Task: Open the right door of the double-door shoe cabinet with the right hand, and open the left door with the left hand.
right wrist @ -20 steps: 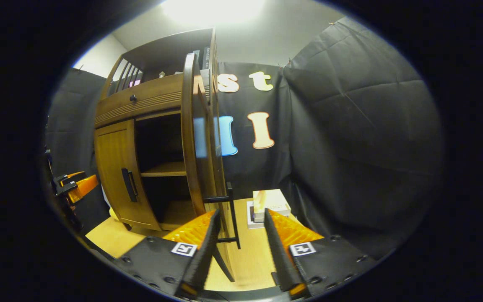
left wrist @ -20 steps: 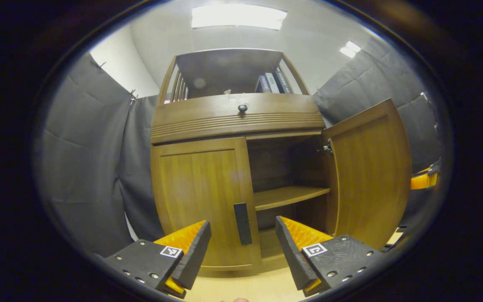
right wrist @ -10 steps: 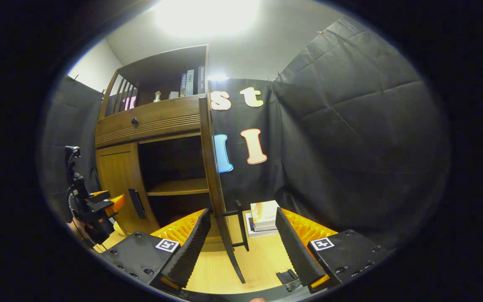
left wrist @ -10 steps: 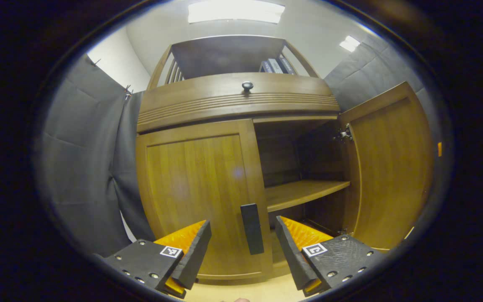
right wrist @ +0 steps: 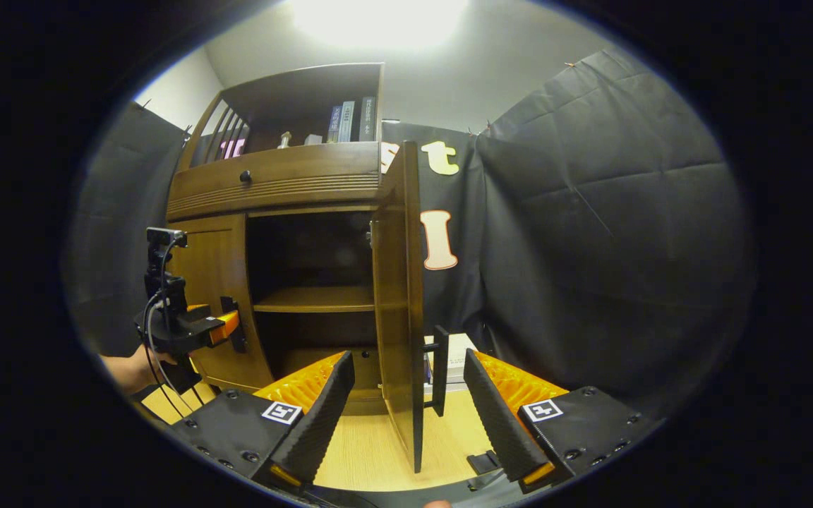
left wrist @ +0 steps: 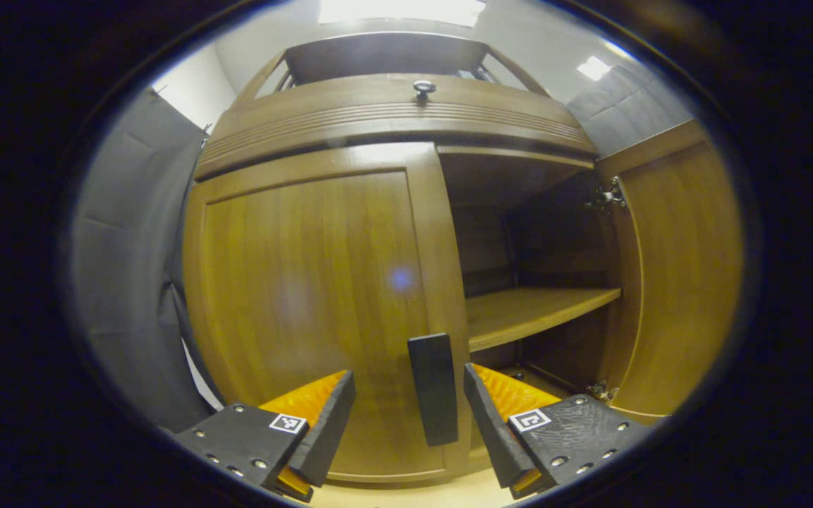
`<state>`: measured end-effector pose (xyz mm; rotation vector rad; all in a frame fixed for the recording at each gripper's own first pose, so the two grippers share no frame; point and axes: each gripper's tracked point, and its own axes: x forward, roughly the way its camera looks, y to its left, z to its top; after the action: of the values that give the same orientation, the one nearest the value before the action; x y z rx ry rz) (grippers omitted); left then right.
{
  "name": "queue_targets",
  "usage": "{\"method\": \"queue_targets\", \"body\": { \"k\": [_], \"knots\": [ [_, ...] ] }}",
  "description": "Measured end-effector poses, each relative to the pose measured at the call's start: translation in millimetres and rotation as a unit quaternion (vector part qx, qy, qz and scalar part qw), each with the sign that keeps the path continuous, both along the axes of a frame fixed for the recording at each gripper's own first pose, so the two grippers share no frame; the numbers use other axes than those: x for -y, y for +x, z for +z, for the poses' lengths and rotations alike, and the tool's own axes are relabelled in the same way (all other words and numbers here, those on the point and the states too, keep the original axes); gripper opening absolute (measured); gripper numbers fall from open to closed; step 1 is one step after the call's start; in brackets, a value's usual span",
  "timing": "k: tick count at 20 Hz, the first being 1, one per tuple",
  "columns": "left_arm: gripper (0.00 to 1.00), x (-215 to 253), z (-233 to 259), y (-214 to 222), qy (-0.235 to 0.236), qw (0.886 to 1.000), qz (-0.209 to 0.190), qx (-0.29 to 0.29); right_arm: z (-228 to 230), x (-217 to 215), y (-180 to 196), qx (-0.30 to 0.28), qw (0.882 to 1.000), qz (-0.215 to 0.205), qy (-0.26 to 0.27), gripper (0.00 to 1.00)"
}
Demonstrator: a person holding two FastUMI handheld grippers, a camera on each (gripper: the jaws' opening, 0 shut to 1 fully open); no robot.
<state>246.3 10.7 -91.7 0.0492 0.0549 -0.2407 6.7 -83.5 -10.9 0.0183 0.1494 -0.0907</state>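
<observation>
— Right gripper view takes in the whole shoe cabinet [right wrist: 276, 180]: open top shelf with books [right wrist: 350, 121] standing on it, a drawer band with a round knob [right wrist: 245, 176], and the two doors below. What does yours give?

— Left gripper view sits close to the left door [left wrist: 308, 296], which is shut flat against the frame. Beside it the right door [left wrist: 682, 268] is swung wide, so I see its inner face and a hinge [left wrist: 607, 197], plus the inner shelf [left wrist: 537, 314].

— From here the right door [right wrist: 399, 296] is seen nearly edge-on, its dark bar handle [right wrist: 440, 370] on the outer face. My right claw [right wrist: 410, 409] is released, fingers spread to either side of that door's lower edge and handle, touching neither that I can see.

— The left claw [left wrist: 410, 416] is also released. The left door's handle [left wrist: 435, 388] stands between its fingers, with a gap on each side.

— I can see that claw [right wrist: 226, 326] from outside, held by a hand [right wrist: 131, 367], its tip right at the left door's handle [right wrist: 236, 324]. Contact I cannot tell. Behind my door, a stack of books [right wrist: 459, 353] lies on the wooden floor [right wrist: 364, 451].
</observation>
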Motion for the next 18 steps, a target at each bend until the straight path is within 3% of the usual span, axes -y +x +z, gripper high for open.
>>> {"method": "queue_targets", "body": {
  "k": [5,9,13,15,18],
  "knots": [
    [0.9,3,-11,18,-0.01,1.0,0.001,-0.01,-12,-18,11,-0.014,1.0,0.004,-0.002,0.98],
    [0.7,14,-16,22,-0.012,1.0,-0.011,-0.008,-19,-33,18,-0.019,1.0,0.016,0.0,0.98],
    [0.39,24,-19,21,-0.024,0.999,-0.021,-0.011,-19,-39,17,-0.018,0.999,0.026,-0.003,0.98],
    [0.29,25,-19,20,-0.03,0.999,-0.012,-0.021,-18,-40,16,-0.015,0.999,0.031,0.001,0.98],
    [0.23,21,-17,14,-0.047,0.998,-0.011,-0.035,-14,-41,11,-0.011,0.999,0.038,0.003,0.98]
  ]
}}
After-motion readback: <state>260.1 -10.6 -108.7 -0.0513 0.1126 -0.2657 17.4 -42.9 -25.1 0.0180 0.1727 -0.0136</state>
